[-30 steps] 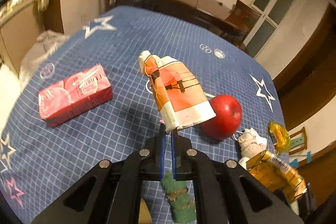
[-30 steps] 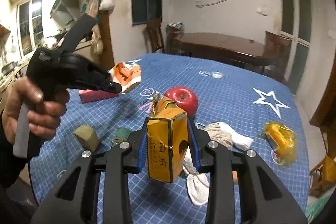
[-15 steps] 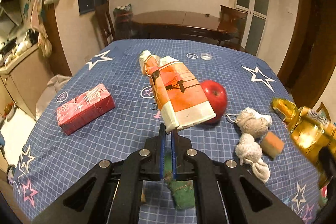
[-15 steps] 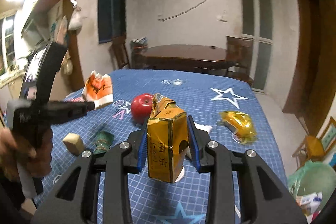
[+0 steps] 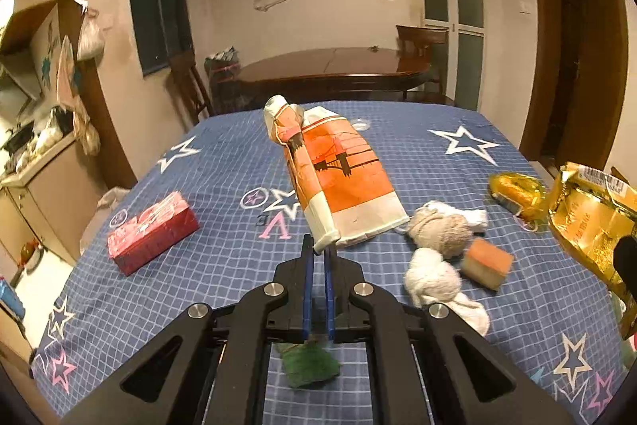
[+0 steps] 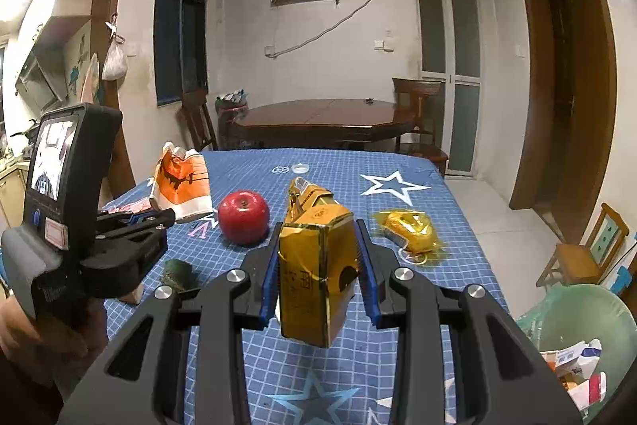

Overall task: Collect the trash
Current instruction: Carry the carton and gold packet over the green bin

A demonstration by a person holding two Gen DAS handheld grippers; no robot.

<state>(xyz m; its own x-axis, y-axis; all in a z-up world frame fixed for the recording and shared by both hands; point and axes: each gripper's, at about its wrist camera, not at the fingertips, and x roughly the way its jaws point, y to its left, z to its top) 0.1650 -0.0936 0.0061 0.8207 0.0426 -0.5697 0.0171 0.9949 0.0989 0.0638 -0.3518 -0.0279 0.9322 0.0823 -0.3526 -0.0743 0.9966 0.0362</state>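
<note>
Blue star-print tablecloth [image 5: 223, 162] fills mid-frame; dark wooden table [image 6: 322, 114] behind, green bin [image 6: 577, 321] at lower right.

Left gripper [image 5: 316, 253], bottom centre, is pinched tight on an orange paper bag [image 5: 338, 182] held above the cloth; right gripper [image 6: 318, 245] is clamped on a gold carton [image 6: 314, 265], raised centre-frame.

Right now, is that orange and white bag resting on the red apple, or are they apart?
Apart. In the right wrist view the orange and white bag hangs from the left gripper, with blue tablecloth showing between it and the red apple.
</note>
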